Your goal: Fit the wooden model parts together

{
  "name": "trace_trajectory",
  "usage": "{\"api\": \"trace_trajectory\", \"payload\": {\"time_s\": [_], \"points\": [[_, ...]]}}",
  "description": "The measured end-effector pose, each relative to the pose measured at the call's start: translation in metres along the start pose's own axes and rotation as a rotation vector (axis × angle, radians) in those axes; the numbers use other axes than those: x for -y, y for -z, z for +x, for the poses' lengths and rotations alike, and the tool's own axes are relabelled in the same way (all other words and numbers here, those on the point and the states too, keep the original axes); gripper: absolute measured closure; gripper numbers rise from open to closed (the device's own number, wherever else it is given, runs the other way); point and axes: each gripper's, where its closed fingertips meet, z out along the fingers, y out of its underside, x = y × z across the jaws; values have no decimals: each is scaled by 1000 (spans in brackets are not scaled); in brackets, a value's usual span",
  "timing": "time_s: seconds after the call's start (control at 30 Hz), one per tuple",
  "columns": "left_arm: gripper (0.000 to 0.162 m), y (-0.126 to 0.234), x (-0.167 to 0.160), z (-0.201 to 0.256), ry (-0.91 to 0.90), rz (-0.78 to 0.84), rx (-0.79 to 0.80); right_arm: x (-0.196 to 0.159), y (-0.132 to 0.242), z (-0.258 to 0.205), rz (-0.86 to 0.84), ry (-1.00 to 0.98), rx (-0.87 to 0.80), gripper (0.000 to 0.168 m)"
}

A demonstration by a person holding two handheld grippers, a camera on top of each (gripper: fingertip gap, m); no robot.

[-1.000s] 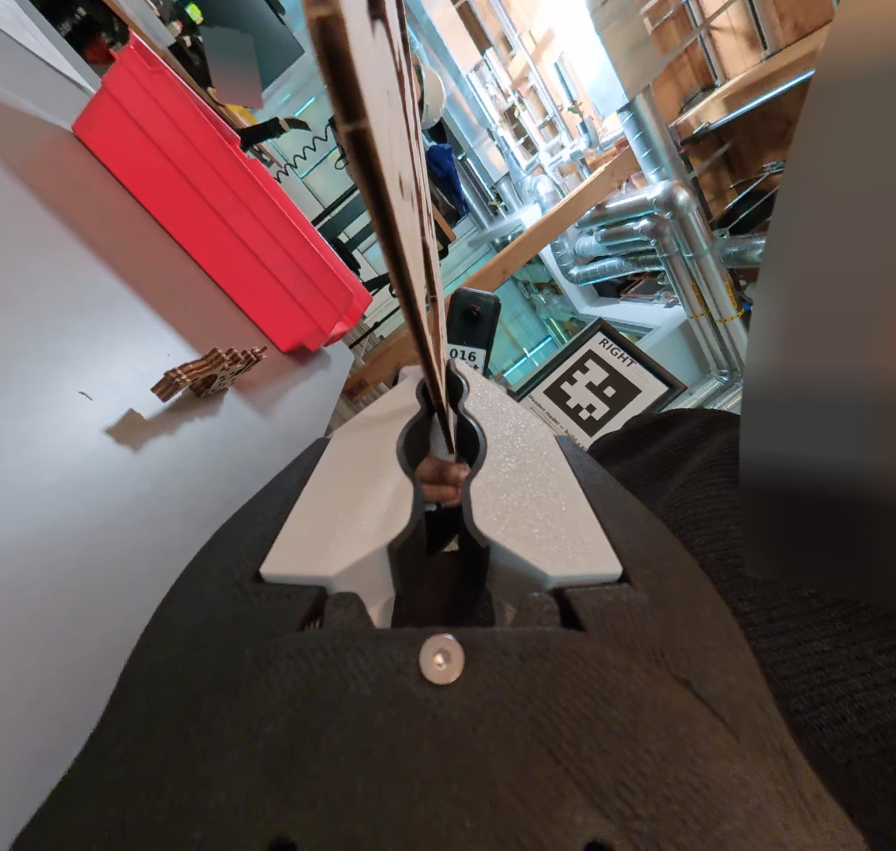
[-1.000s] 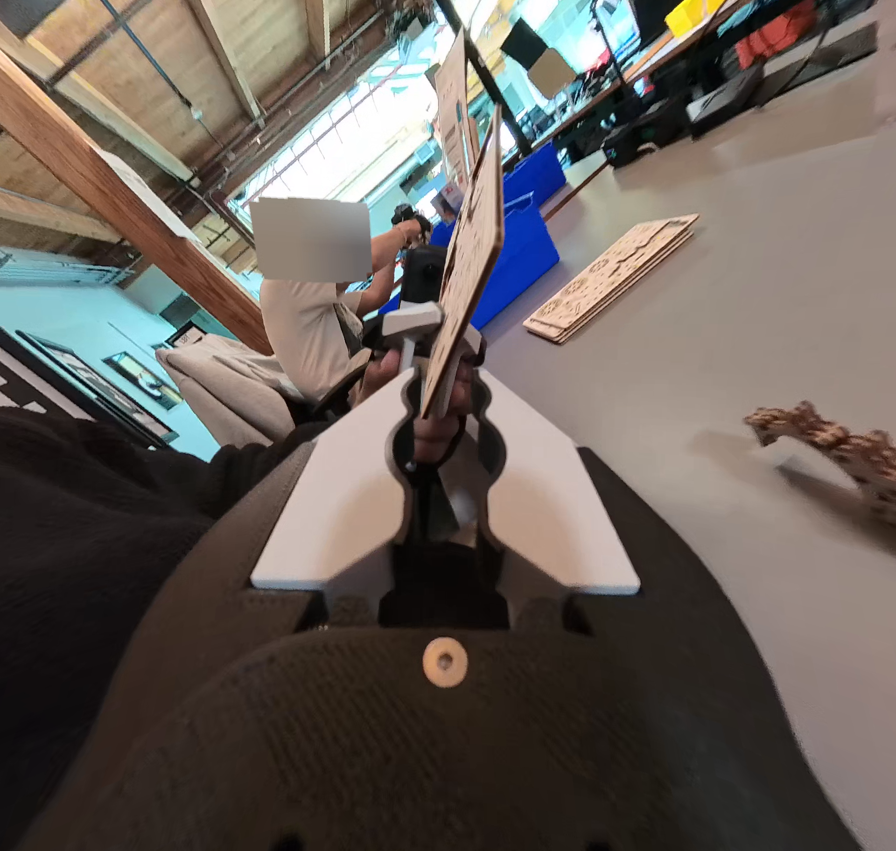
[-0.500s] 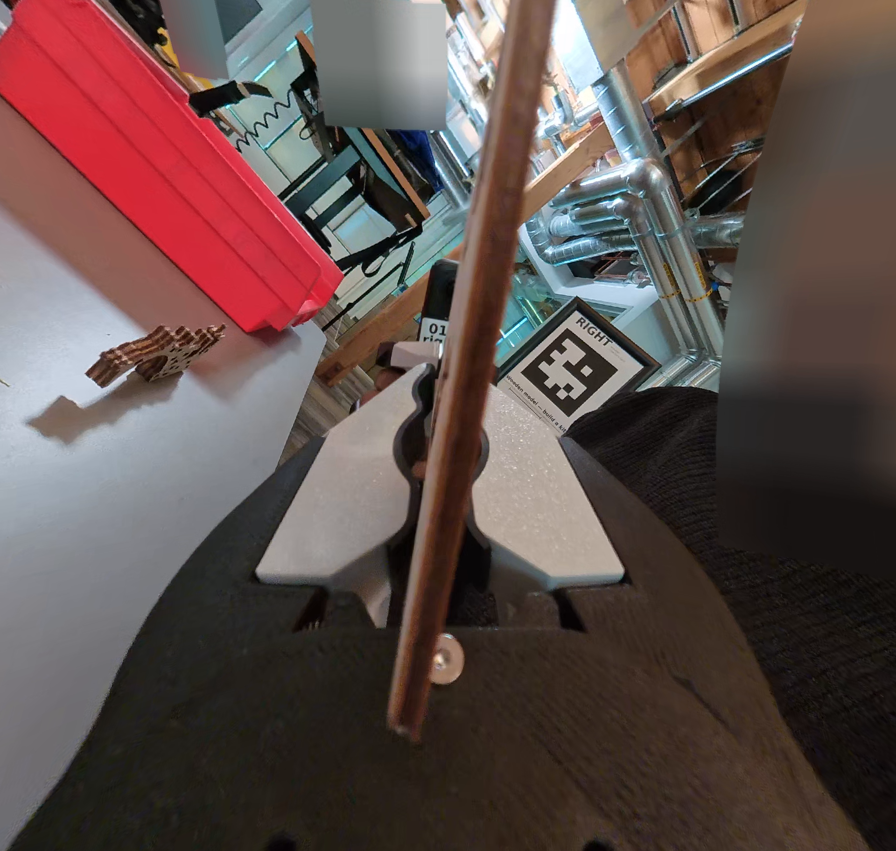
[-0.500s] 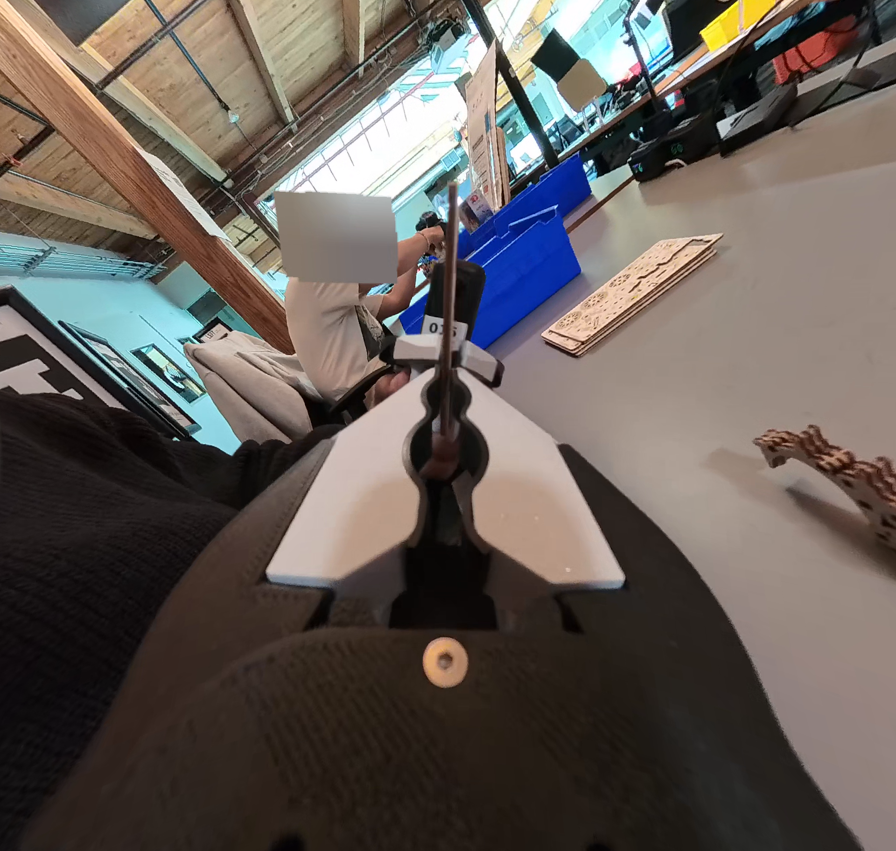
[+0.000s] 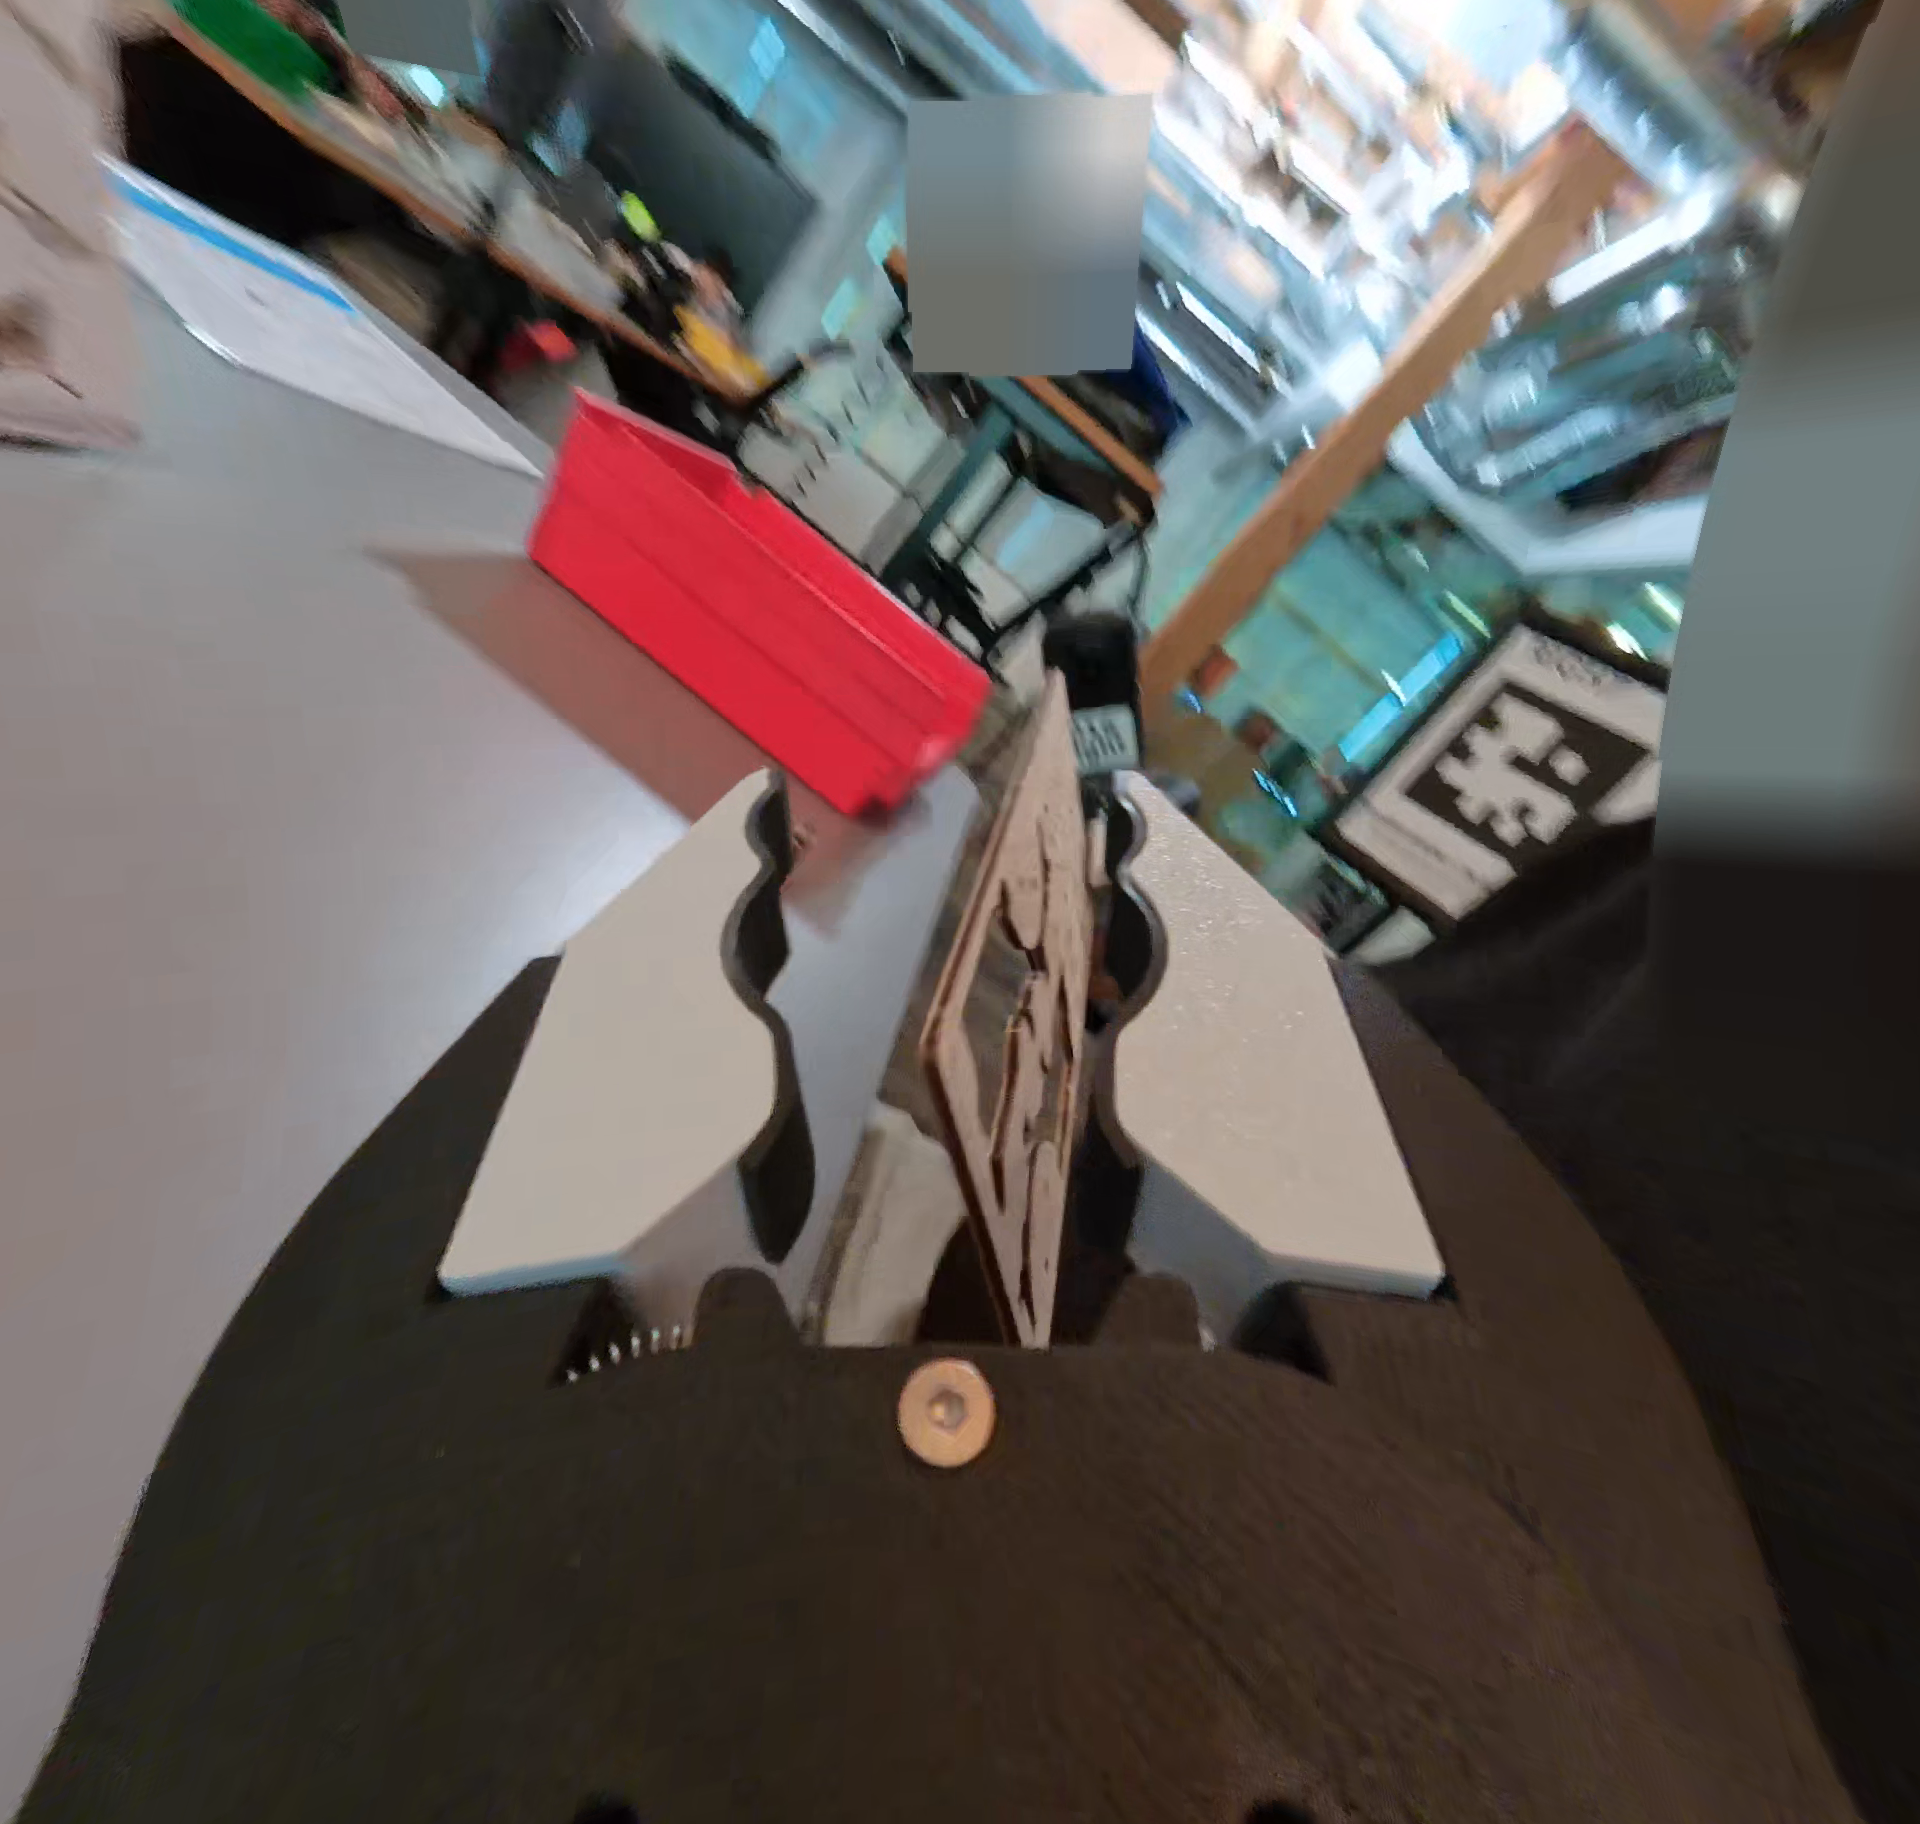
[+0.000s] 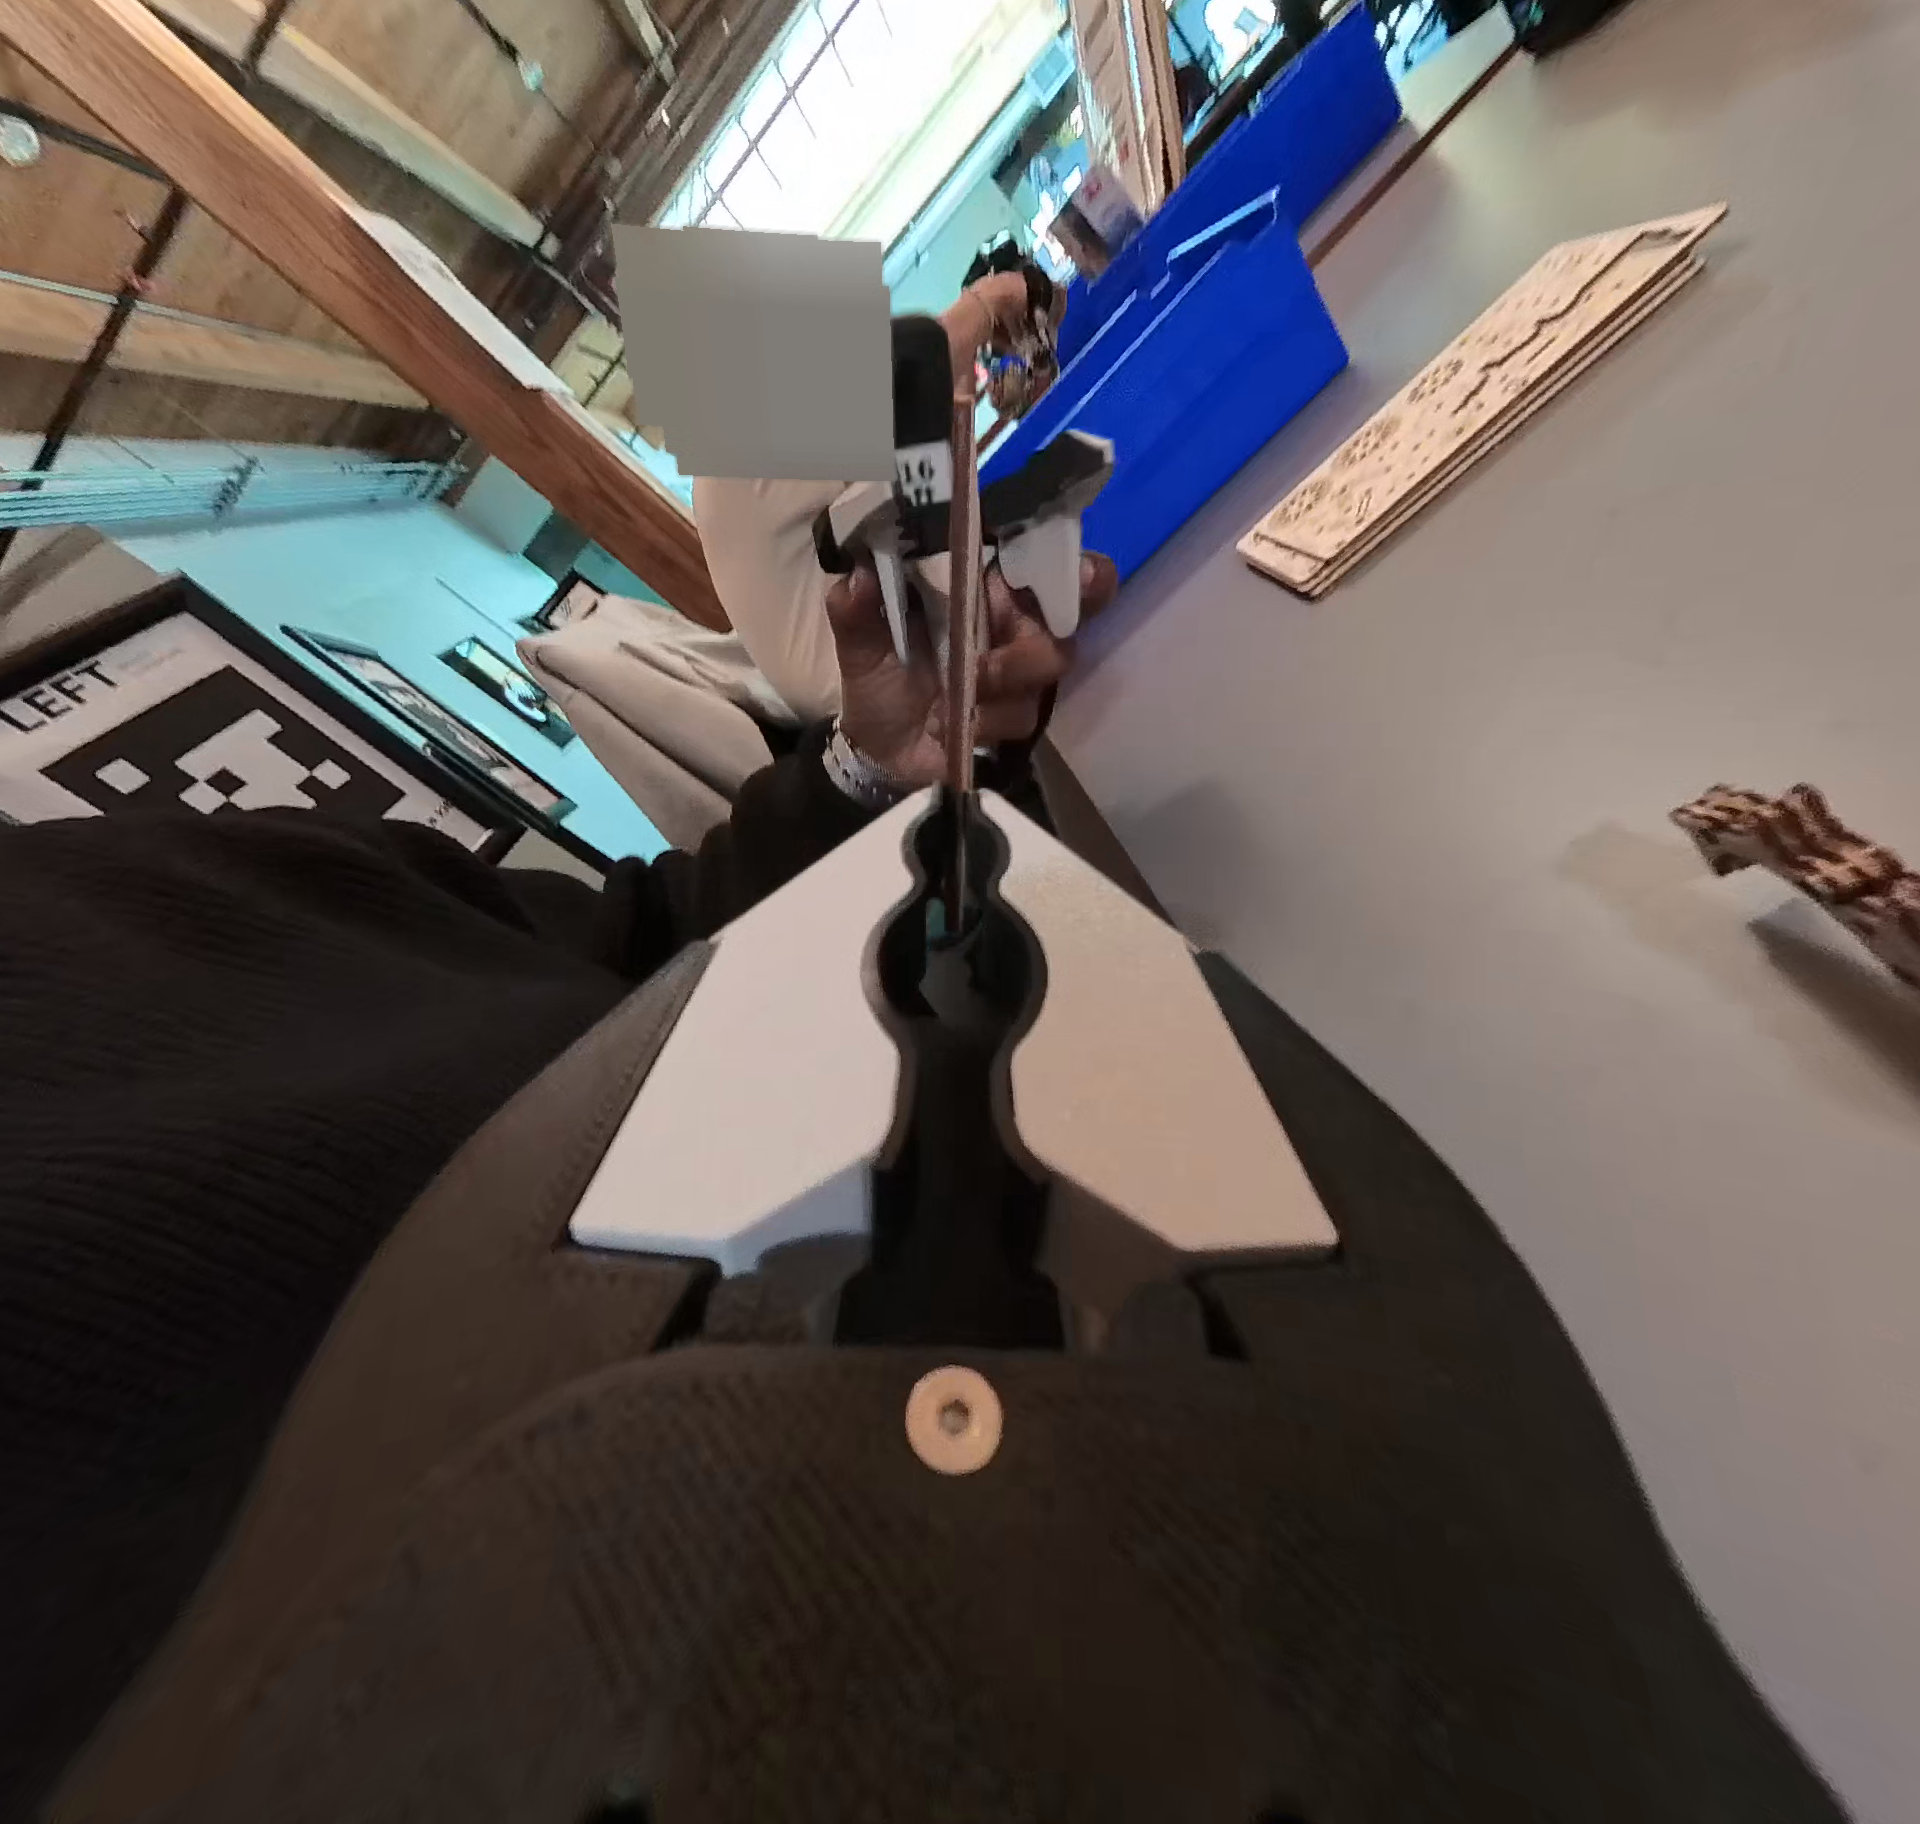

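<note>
While your right gripper (image 6: pixel 958 818) still clamps the thin laser-cut plywood sheet (image 5: pixel 1023 1026) by its edge, your left gripper (image 5: pixel 951 818) has spread its pale fingers (image 5: pixel 623 1068) wide, the sheet standing loose between them above the grey table (image 5: pixel 260 839).

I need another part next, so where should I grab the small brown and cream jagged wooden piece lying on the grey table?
Grip the small jagged wooden piece across its narrow middle, coming from above. It lies flat and alone on the grey table, long and thin, so fingers can likely straddle its width there.
</note>
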Motion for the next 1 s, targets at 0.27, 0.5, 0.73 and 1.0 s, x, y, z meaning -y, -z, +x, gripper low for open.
{"api": "trace_trajectory", "payload": {"time_s": [0.27, 0.5, 0.73, 1.0], "points": [[159, -15, -73, 28, 46, -394, -213, 11, 6, 2, 75, -56, 16, 167], [160, -29, -99, 33, 92, -476, -222, 24, 12, 7, 174, -40, -22, 167], [161, -35, -70, 30, 220, -280, -221, 32, 18, 13, 229, -13, -79, 151], [161, -32, -60, 24, 241, -220, -201, 23, 10, 12, 188, 15, -92, 150]]}}
